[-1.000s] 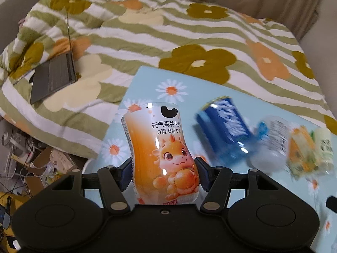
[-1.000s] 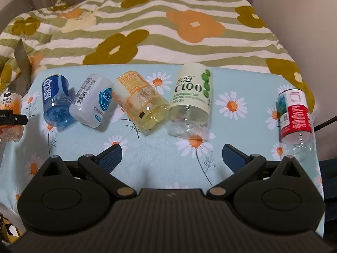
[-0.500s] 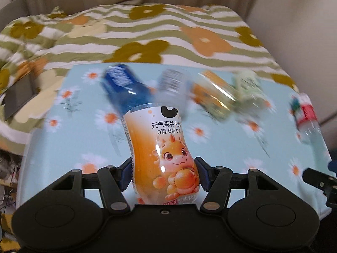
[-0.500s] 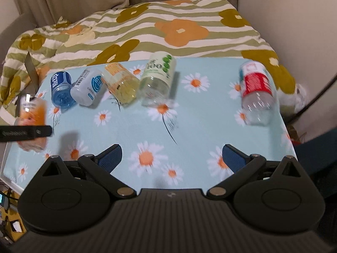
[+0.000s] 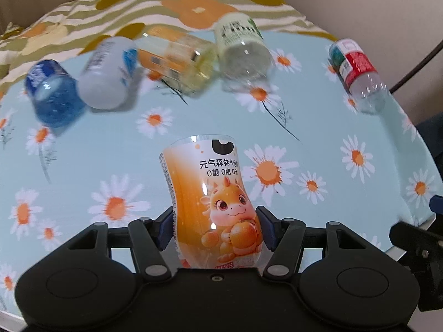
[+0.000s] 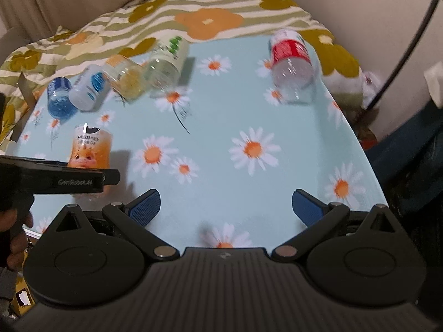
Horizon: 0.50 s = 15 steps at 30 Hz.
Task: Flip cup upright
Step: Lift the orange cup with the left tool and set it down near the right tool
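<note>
**Inspector:** Left wrist view is showing the left claw (image 5: 216, 228) clamping the orange cup (image 5: 213, 202) low on its body, one pad pressing each side. The printed label is reading right way up, so the cup is standing roughly vertical in the grip, over the near part of the daisy-print surface (image 5: 360, 127).

**Clerk:** Is it resting on the surface or hanging above it?

**Inspector:** I cannot tell; its base is hiding behind the claw body. The low grip is, in my judgement, keeping the cup from swinging while it is being set down.

**Clerk:** And the other side?

**Inspector:** The right claw (image 6: 225, 207) is standing wide apart and carrying nothing, hovering over the near edge. It appears to be keeping clear of the working side.

**Clerk:** Anything else pending?

**Inspector:** Five containers are lying on their sides: a blue cup (image 5: 52, 96), a white cup (image 5: 106, 74), a yellow cup (image 5: 180, 58) and a pale green cup (image 5: 241, 47) crowding together along the far edge, and a red-labelled cup (image 5: 360, 74) lying well apart to the right. The orange one is sitting in open space, which is giving room to release it without knocking a neighbour.
</note>
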Motion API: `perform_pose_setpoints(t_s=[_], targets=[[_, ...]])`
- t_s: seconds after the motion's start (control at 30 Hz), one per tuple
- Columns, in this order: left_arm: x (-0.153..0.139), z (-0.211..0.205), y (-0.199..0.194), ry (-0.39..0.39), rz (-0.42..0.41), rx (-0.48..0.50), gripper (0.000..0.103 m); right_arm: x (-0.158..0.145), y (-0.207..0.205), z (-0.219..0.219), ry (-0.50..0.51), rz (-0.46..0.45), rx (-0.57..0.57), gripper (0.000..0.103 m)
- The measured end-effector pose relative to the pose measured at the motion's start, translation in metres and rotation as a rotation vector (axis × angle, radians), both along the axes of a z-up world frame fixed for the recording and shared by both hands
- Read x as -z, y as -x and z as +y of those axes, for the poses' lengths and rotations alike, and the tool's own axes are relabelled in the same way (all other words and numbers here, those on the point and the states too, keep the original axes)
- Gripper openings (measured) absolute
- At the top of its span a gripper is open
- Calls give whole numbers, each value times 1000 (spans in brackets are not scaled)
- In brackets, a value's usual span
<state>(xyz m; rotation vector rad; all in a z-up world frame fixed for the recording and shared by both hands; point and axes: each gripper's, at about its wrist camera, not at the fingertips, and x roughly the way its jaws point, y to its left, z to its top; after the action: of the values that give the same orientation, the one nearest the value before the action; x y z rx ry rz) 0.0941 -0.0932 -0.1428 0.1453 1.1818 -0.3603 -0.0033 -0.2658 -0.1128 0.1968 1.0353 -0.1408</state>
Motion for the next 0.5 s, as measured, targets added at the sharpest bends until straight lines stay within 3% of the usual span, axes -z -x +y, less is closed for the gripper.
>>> perform_pose_setpoints(t_s=[0.23,0.27,0.33,0.4,0.5], targets=[[8,-8,-2,-10,8,4,67,6,6,-8,-5,11,15,103],[8,-9,-3,-13,9,4,69,6,7,-9,-6,11,16,103],[8,-9,-3,-16,4,1,87,5,7,-10,-5,10,17,103],[7,-8,-2,-19,-10,-4,93,4,8,-11,-5,9,20,103],[6,-9,0,-36,-21,2,94,3,10,-14,-7,4,22,103]])
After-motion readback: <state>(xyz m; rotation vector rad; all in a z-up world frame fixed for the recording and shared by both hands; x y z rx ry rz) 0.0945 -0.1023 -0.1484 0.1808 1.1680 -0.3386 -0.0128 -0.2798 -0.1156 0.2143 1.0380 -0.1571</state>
